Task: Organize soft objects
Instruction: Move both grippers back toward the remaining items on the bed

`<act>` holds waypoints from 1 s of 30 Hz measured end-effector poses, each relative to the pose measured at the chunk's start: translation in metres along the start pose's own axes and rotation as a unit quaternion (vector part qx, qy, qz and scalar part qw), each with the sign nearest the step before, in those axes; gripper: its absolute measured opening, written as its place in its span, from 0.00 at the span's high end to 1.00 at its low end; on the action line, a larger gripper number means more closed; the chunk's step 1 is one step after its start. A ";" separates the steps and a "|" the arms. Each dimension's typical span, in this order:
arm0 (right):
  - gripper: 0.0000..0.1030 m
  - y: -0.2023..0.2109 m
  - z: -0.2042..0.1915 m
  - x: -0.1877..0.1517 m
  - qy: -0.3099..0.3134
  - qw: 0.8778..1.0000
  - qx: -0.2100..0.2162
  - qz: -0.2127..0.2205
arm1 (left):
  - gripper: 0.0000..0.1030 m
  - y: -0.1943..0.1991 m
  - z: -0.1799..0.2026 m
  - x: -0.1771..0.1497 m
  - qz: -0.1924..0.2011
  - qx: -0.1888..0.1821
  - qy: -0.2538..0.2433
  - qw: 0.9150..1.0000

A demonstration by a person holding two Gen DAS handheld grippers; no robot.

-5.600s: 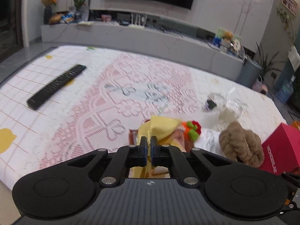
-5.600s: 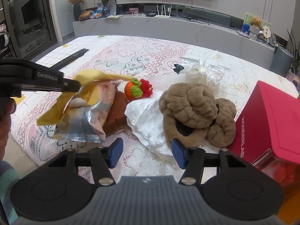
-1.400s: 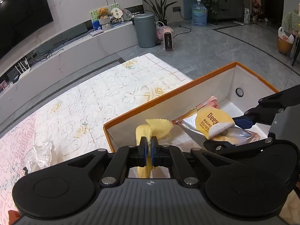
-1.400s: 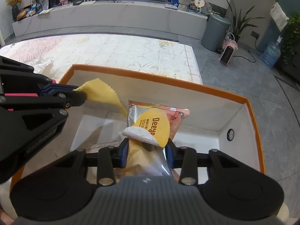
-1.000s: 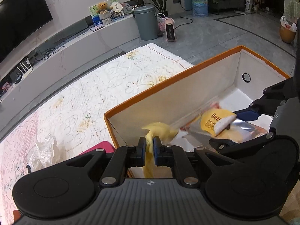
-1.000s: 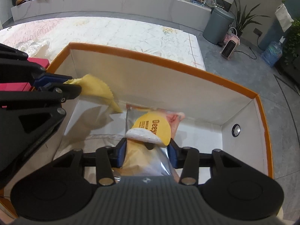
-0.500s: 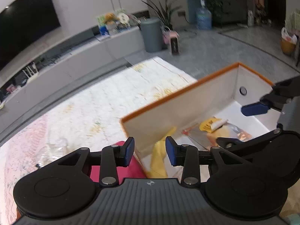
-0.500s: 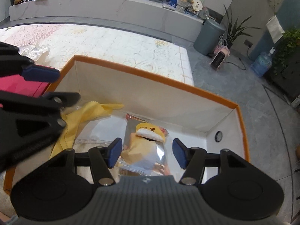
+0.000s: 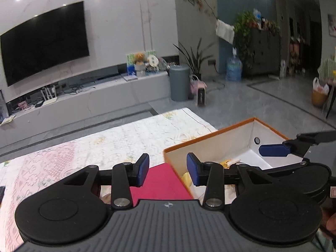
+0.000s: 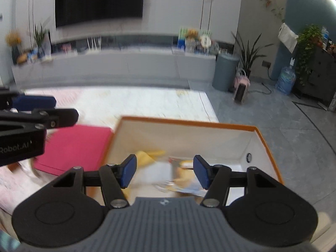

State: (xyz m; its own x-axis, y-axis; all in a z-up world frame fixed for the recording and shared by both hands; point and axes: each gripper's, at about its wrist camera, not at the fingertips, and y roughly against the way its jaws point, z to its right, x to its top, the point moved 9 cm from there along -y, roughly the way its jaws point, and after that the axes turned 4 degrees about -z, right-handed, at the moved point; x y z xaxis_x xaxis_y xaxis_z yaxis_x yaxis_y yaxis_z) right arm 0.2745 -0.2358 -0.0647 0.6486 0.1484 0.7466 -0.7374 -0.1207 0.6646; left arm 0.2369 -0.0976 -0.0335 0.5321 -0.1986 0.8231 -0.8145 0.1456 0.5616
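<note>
Orange-rimmed box (image 10: pixel 189 124) lies below both grippers, left (image 9: pixel 168 169) and right (image 10: pixel 164 172), tilted downward, jaws just opened, empty

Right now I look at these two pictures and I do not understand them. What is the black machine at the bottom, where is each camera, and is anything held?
There is no robot. A person holds a two-finger gripper in each hand, and a wide-angle camera on each gripper looks forward along its fingers. One picture comes from the left gripper, the other from the right gripper. Each also sees the other gripper at its edge.

Both are open and hold nothing. Their jaws have just been opening, with nothing between them.

Below them stands an orange-edged box with white walls. Inside lie a yellow cloth and a snack bag, blurred in the right picture. Beside the box lies a red box, on a table with a lace cloth. Behind is a living room with a television.
</note>
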 end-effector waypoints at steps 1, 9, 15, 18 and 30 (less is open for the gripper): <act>0.42 0.007 -0.006 -0.001 -0.006 1.000 0.005 0.012 | 0.54 0.006 -0.005 -0.002 0.007 0.004 0.005 1.000; 0.34 0.036 -0.056 -0.018 -0.051 0.997 0.042 0.048 | 0.54 0.040 -0.045 -0.042 0.017 0.067 0.024 0.997; 0.31 0.035 -0.100 -0.039 -0.061 0.995 0.079 0.023 | 0.54 0.053 -0.081 -0.078 -0.013 0.094 0.069 0.993; 0.31 0.032 -0.123 -0.049 -0.043 0.995 0.088 0.006 | 0.54 0.058 -0.099 -0.093 -0.022 0.111 0.077 0.990; 0.29 0.014 -0.189 -0.072 0.005 0.994 0.107 -0.020 | 0.54 0.071 -0.160 -0.146 -0.049 0.105 0.149 0.982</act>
State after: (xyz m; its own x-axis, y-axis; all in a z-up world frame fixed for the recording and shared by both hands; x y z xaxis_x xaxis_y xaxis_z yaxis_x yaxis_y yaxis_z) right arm 0.1815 -0.0630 -0.1151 0.6744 0.1662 0.7194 -0.6530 -0.3205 0.6862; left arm 0.1378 0.0969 -0.1005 0.6284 0.0945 0.7722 -0.7695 -0.0701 0.6348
